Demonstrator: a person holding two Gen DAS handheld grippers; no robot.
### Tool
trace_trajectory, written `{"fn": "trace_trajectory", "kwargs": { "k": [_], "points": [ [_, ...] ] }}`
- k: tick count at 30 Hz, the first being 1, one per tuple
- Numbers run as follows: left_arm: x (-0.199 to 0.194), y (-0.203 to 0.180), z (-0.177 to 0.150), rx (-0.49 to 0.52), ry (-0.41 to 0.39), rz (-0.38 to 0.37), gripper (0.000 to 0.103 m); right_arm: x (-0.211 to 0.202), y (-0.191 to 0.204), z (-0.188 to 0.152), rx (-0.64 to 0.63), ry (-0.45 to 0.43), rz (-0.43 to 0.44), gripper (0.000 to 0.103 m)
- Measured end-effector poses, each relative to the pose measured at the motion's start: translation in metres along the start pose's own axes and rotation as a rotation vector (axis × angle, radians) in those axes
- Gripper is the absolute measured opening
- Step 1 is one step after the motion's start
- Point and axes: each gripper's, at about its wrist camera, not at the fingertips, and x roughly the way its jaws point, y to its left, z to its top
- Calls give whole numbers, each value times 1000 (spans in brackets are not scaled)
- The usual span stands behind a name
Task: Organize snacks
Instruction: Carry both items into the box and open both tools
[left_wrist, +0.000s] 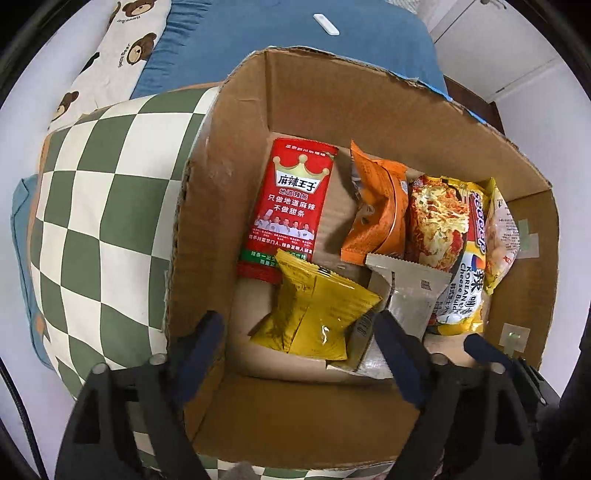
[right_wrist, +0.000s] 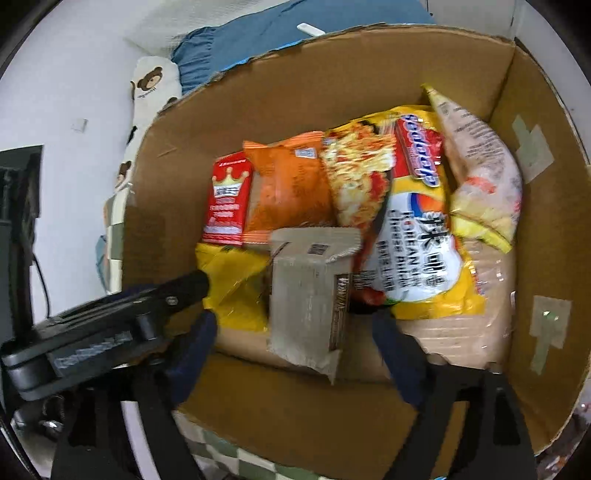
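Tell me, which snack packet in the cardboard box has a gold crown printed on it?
The tall red packet, by the box's left wall. The orange, yellow and grey packets beside it show no crown.

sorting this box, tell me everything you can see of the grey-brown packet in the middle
The grey-brown packet looks like matte kraft-style film with a zigzag-cut top edge, a small printed code and a dark strip down one side. It lies tilted in the cardboard box, overlapping the yellow bag and noodle pack, between the open right tongs, untouched.

inside the cardboard box (right_wrist: 280, 103), a grey packet (right_wrist: 310, 295) lies nearest between the right gripper's (right_wrist: 295, 332) spread fingers, untouched, with noodle bag (right_wrist: 417, 236), orange packet (right_wrist: 288, 192) and red packet (right_wrist: 229, 199) farther in.
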Motion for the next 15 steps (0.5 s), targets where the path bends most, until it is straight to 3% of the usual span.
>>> {"fn": "trace_trajectory", "kwargs": {
  "k": [7, 15],
  "points": [
    [-1, -7, -11, 23, -12, 29, 84, -8, -2, -5, -73, -15, -101, 98],
    [-13, -16, -35, 44, -88, 54, 84, -32, -17, -20, -128, -92, -206, 98]
  ]
}}
